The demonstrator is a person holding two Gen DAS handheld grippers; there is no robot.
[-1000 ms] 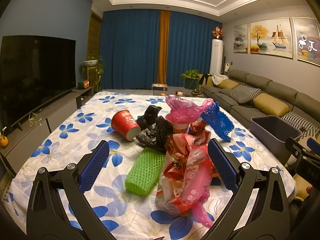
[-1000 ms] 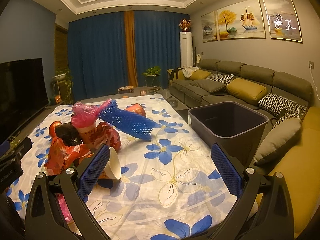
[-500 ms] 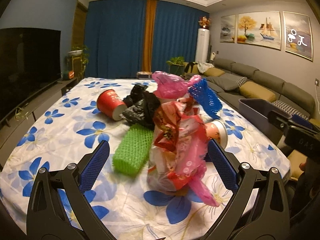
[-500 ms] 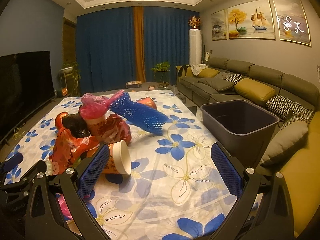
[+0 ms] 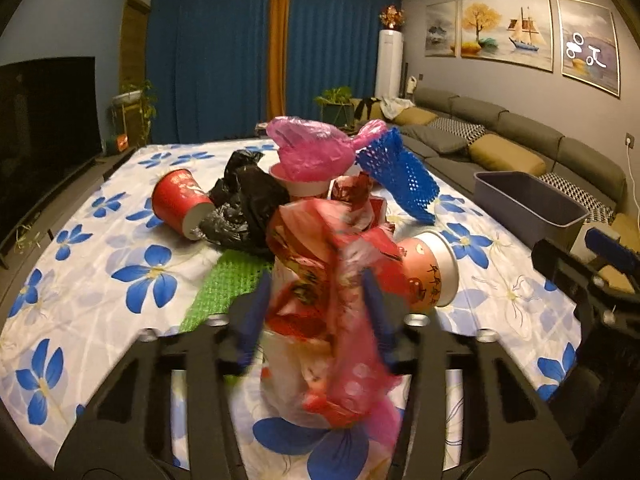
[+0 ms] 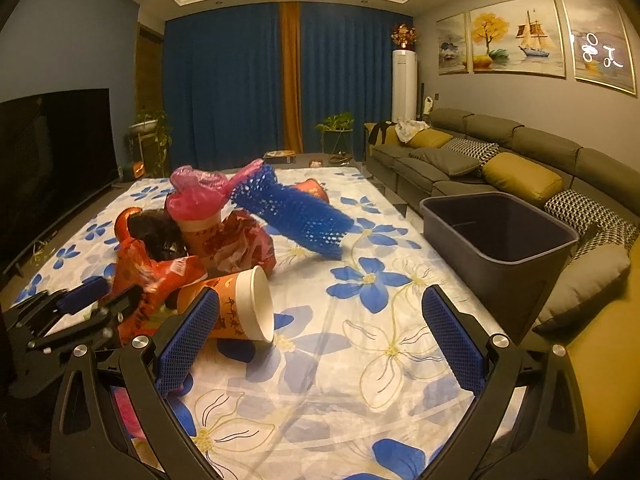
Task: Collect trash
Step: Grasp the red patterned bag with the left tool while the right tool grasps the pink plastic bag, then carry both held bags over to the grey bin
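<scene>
A crumpled red and pink plastic bag (image 5: 320, 304) stands on the flowered tablecloth (image 5: 100, 280) between the fingers of my left gripper (image 5: 314, 312). Its jaws are closing, and the blurred blue pads (image 5: 252, 320) touch the bag on both sides. My right gripper (image 6: 320, 344) is open over the cloth with nothing between its fingers. An orange paper cup (image 6: 240, 304) lies on its side just past its left finger. A grey bin (image 6: 496, 240) stands at the table's right edge; nothing shows inside it.
Behind the bag lie a green foam net (image 5: 224, 288), a black bag (image 5: 244, 208), a red cup (image 5: 176, 200), a pink bag (image 5: 312, 152) on a cup and a blue foam net (image 5: 400, 176). A sofa (image 6: 520, 168) lines the right wall, a TV (image 5: 44, 120) the left.
My left gripper has moved forward and down around the red and pink bag, and its wide jaws have closed in on the bag. The right gripper has drifted closer to the orange cup.
</scene>
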